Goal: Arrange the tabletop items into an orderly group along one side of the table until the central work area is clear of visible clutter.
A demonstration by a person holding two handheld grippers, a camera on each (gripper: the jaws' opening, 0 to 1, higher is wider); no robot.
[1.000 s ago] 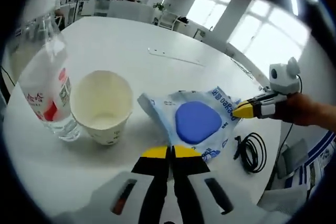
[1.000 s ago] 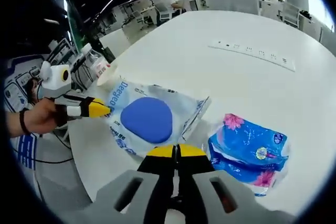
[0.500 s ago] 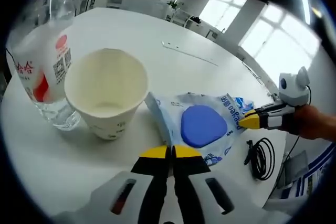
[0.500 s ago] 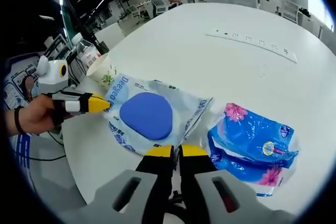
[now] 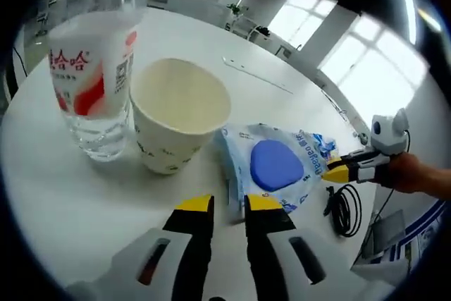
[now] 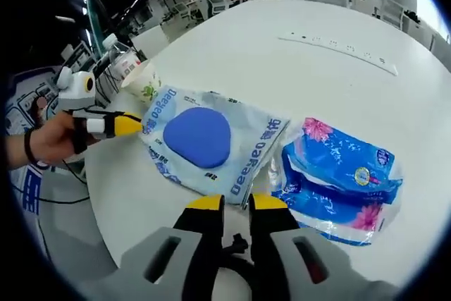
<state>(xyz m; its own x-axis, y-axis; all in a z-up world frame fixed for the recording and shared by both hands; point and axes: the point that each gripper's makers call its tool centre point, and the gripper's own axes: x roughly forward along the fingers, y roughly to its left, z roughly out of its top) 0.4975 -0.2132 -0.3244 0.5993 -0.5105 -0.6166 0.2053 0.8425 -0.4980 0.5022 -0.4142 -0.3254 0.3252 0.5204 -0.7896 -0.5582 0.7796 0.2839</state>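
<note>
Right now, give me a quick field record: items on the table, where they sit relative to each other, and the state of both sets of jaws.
table: white table, round edge
bottle: clear water bottle, upright, beside the cup
cup: paper cup, upright, looks empty
wipes: wet wipes pack with blue lid, flat, between cup and tissue pack
tissues: blue tissue pack, next to wipes
cable: black cable, coiled at table edge
left gripper: jaws slightly apart at one edge of the wipes pack
right gripper: jaws slightly apart at the opposite edge
</note>
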